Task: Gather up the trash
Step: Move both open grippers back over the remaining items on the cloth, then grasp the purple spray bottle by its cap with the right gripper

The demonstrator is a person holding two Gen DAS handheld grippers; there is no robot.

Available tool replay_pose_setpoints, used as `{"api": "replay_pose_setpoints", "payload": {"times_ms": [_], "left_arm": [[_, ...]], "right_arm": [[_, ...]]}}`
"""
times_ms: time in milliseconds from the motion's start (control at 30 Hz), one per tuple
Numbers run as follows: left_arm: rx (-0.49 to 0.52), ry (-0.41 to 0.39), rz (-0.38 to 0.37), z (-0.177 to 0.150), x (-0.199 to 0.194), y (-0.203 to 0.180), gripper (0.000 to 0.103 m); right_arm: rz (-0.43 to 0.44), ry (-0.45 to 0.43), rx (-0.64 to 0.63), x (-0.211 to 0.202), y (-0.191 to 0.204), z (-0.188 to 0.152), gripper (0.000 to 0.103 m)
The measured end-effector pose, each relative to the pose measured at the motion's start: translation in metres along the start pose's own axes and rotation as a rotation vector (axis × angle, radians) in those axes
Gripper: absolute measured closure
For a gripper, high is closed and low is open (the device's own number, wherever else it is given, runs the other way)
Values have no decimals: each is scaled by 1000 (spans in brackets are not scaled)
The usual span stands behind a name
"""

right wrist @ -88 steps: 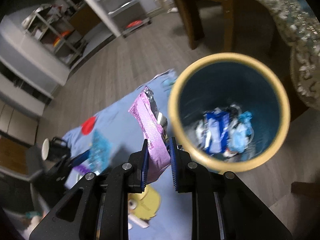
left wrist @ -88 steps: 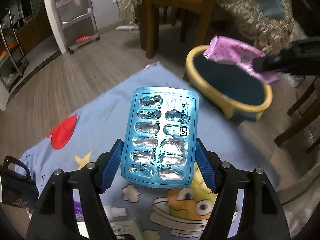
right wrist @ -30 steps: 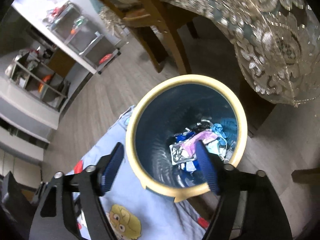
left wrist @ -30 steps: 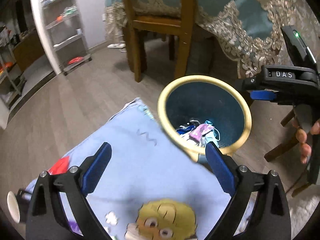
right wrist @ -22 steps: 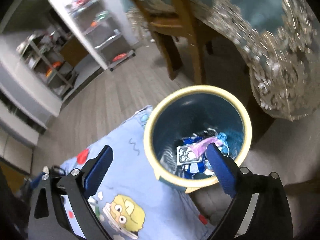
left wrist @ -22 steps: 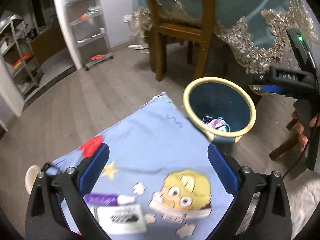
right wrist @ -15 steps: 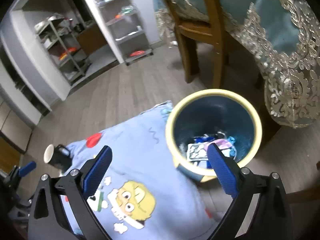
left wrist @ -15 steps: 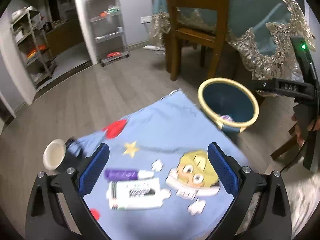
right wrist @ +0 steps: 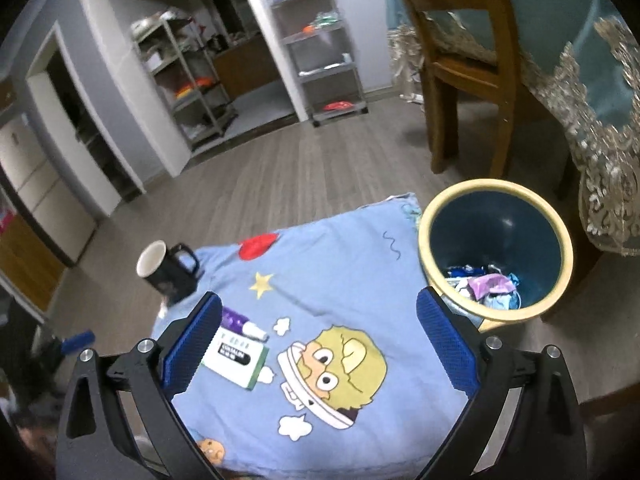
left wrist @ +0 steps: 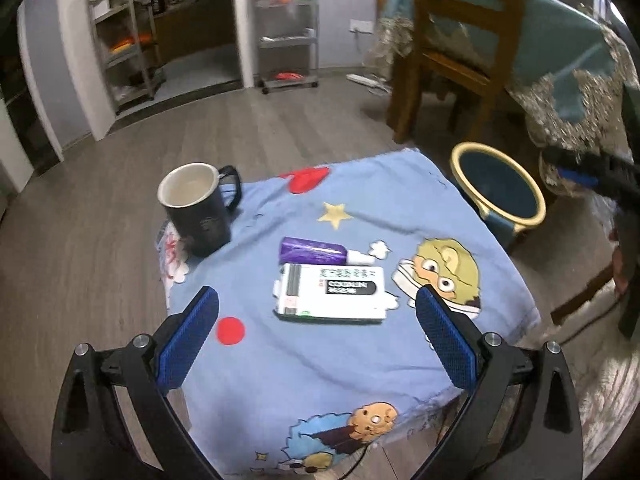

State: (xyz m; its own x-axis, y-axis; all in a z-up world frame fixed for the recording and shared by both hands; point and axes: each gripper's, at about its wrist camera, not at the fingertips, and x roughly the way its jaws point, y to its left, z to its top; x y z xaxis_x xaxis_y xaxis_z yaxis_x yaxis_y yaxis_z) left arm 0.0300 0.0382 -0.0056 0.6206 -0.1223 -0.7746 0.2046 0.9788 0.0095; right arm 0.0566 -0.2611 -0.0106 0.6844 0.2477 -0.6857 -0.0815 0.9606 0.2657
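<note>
On the blue cartoon cloth lie a white box and, just behind it, a purple tube. My left gripper hovers open over the box with nothing between its blue pads. My right gripper is also open and empty, above the cloth with the box and tube at its left finger. The yellow-rimmed blue bin stands on the right, holding a pink wrapper and other scraps. The left wrist view shows the bin too.
A black mug stands at the cloth's far left corner. A wooden chair and a table with a lace-edged teal cloth are behind the bin. Metal shelves line the far wall, past the wooden floor.
The blister pack and pink wrapper left the grippers and now lie in the bin. Both grippers pulled back from the bin over the cloth, bringing the mug, box and tube into view.
</note>
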Motion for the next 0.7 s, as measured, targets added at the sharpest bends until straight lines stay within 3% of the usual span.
{"api": "replay_pose_setpoints", "payload": {"times_ms": [233, 700], "left_arm": [[-17, 31, 40, -5, 11, 14, 6], [-41, 173, 125, -22, 67, 28, 6]], "right_arm": [[-10, 65, -23, 17, 15, -11, 6], [-33, 209, -116, 76, 38, -26, 6]]}}
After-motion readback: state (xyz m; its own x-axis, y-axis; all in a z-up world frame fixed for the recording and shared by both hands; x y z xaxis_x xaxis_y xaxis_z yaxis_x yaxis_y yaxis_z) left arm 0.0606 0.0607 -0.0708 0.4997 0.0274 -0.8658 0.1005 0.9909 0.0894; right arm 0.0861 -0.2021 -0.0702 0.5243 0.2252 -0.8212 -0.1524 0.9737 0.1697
